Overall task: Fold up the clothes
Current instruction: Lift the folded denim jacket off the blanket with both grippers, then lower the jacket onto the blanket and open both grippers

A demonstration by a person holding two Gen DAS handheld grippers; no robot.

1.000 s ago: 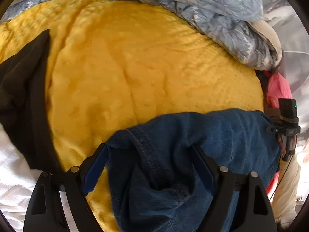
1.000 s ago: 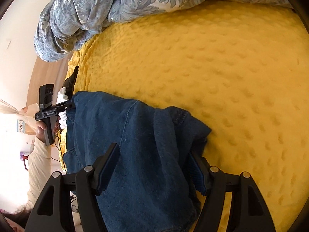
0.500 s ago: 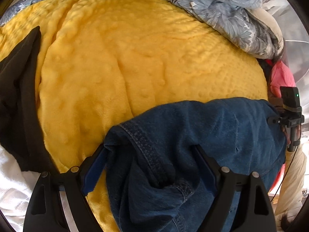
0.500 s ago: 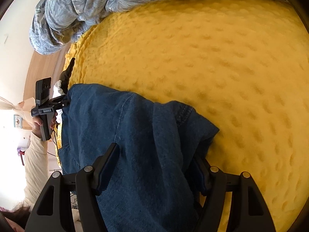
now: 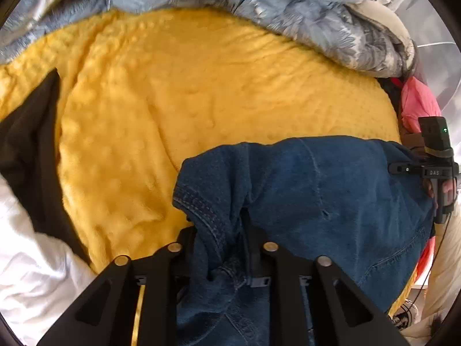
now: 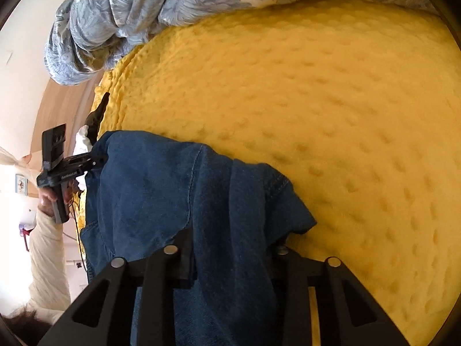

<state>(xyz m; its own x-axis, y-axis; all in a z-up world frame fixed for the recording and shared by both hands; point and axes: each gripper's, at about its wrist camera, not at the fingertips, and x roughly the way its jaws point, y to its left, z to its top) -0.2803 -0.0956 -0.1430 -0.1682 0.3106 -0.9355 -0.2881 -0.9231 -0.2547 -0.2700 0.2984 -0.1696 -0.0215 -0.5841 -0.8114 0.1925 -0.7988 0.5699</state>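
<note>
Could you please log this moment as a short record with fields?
surface: yellow blanket
garment: blue denim garment lying bunched on the blanket
left gripper: closing on a fold of denim
right gripper: closing, denim between its jaws
nearby: floral duvet; black cloth; white cloth

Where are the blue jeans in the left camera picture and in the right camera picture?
Left wrist view: the blue jeans fill the lower right, bunched between the fingers of the left hand-held gripper, whose jaws are closing.
Right wrist view: the jeans fill the lower left, running down into the closing right hand-held gripper.
Shared landmark: the yellow blanket under the jeans.
</note>
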